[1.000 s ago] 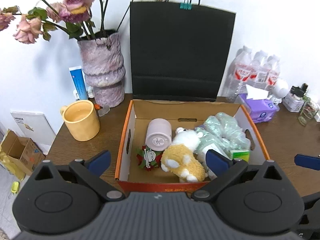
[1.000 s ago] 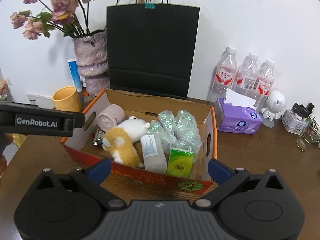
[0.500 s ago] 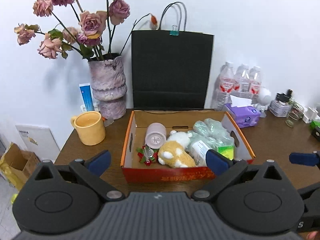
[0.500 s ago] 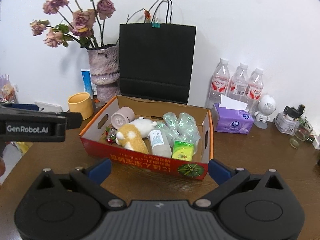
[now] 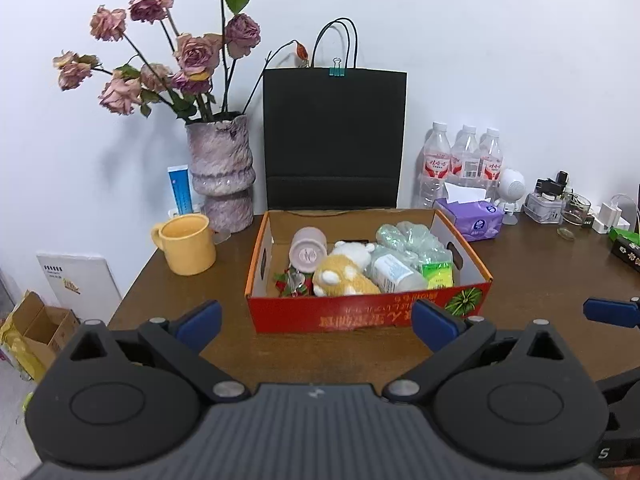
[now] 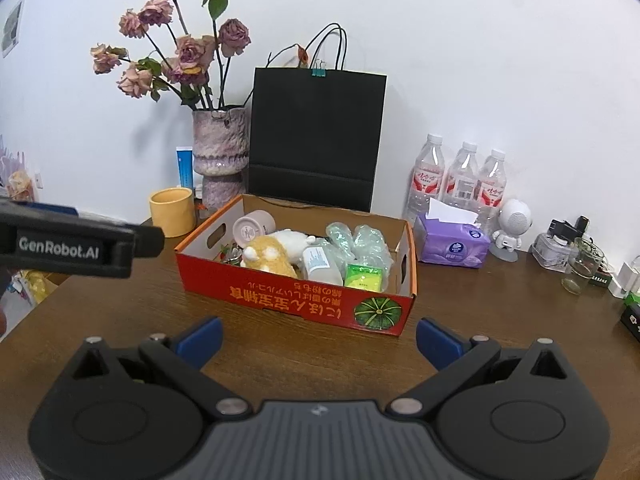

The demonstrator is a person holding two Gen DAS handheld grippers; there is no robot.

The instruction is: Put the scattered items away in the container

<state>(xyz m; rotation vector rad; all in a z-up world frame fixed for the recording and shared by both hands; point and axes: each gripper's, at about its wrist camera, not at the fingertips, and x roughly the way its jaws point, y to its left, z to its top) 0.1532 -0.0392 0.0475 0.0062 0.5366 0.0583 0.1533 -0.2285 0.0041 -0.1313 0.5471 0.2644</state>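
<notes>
The rectangular cardboard box (image 5: 368, 314) sits mid-desk (image 5: 540, 280), packed with a fuzzy plush toy (image 5: 344, 278), smooth pink cup (image 5: 308, 250), crinkly bubble wrap (image 5: 412, 240) and a white bottle (image 5: 394, 272). Left claw (image 5: 316, 320) and right claw (image 6: 318, 338) both gape wide, empty, short of the box.

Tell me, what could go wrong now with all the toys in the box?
The plush toy lies heaped on other items near the cardboard box front wall, so it might tumble out if the box is bumped. The yellow mug and vase stand just left of the box; sliding it could knock them. Both grippers are open, holding nothing.
</notes>
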